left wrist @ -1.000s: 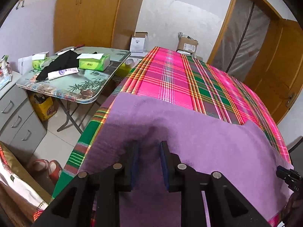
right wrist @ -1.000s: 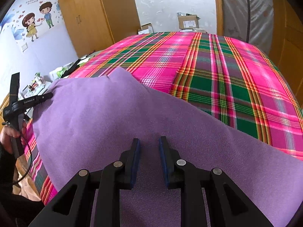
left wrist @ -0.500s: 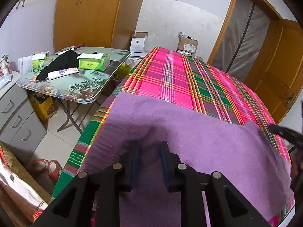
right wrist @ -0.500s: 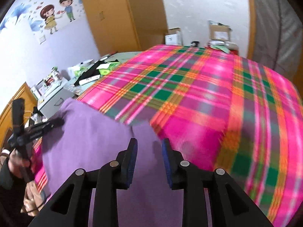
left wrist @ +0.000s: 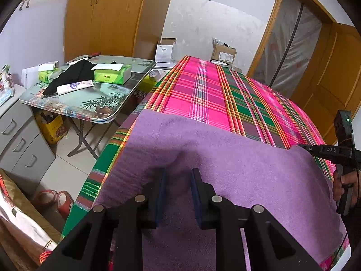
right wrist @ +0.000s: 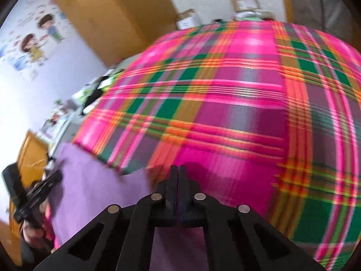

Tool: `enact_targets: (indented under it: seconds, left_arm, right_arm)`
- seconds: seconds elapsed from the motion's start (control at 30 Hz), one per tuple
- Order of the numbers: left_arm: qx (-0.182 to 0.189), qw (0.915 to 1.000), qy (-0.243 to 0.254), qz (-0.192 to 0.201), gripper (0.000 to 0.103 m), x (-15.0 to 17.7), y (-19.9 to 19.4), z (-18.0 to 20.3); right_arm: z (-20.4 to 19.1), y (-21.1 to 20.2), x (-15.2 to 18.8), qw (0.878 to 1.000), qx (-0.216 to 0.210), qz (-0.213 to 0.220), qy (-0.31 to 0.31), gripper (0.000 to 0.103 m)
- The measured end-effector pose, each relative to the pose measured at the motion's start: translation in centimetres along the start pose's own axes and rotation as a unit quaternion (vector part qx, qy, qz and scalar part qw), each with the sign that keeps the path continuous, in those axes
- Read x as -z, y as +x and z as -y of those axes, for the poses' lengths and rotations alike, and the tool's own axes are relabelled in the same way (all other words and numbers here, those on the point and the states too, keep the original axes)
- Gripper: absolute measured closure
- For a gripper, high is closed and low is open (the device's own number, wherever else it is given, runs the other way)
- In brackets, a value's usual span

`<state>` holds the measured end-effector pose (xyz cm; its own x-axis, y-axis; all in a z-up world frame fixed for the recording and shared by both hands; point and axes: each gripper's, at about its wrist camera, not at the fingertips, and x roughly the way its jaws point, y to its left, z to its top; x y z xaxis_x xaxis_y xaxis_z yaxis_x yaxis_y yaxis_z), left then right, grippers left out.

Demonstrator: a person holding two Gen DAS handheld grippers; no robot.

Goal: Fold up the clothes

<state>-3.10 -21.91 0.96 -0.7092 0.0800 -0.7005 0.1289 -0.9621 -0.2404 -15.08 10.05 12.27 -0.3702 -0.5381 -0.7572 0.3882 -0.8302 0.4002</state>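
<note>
The soft purple fleece garment (left wrist: 237, 164) lies on the plaid-covered bed (left wrist: 214, 94). Left gripper (left wrist: 178, 180) pinches a raised fold; right gripper (right wrist: 178, 176), fingers closed, clamps the garment's far corner. Lift both evenly, keeping edges aligned.

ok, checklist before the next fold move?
1. Left gripper jaws pinching a ridge of the purple cloth: ok.
2. Right gripper jaws have just closed and are now shut: ok.
3. Cloth corner caught between the right jaws: cannot tell, the view is blurred.
4. Cloth lying smooth between the two grippers: ok.
5. Plaid sheet beyond the cloth free of clutter: ok.
</note>
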Motion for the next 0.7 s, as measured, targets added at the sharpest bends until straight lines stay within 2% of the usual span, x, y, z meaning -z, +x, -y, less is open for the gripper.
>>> enact_targets:
  seconds: [0.17, 0.27, 0.37, 0.4, 0.47, 0.53, 0.6, 0.7]
  left_arm:
    - [0.001, 1.0000, -0.001, 0.000, 0.081, 0.0, 0.0, -0.1]
    - [0.001, 1.0000, -0.001, 0.000, 0.081, 0.1, 0.0, -0.1]
    - [0.003, 1.0000, -0.001, 0.000, 0.081, 0.1, -0.1, -0.1]
    - [0.003, 1.0000, -0.002, 0.000, 0.081, 0.1, -0.1, -0.1]
    - [0.004, 1.0000, -0.002, 0.000, 0.081, 0.0, 0.0, -0.2]
    - [0.004, 1.0000, -0.001, 0.000, 0.081, 0.0, 0.0, -0.2]
    - [0.003, 1.0000, -0.002, 0.000, 0.081, 0.0, 0.0, -0.2]
    - [0.004, 1.0000, -0.002, 0.000, 0.081, 0.0, 0.0, -0.2]
  right_arm:
    - [-1.8, -4.1, 1.7, 0.998, -0.032, 0.037, -0.032, 0.098]
    - [-2.7, -4.4, 3.5, 0.997, -0.054, 0.021, -0.049, 0.098]
    - [-0.8, -3.6, 5.3, 0.999, -0.026, -0.003, -0.026, 0.098]
    - [0.4, -3.7, 5.4, 1.000, -0.021, -0.001, -0.003, 0.103]
    - [2.0, -5.1, 5.6, 0.999, -0.014, 0.021, 0.027, 0.100]
    - [2.3, -6.7, 5.9, 0.999, -0.003, 0.040, 0.030, 0.097]
    - [2.2, -7.7, 6.5, 0.998, -0.016, 0.049, 0.034, 0.097]
    - [1.6, -7.4, 7.7, 0.999, -0.016, 0.038, 0.022, 0.097]
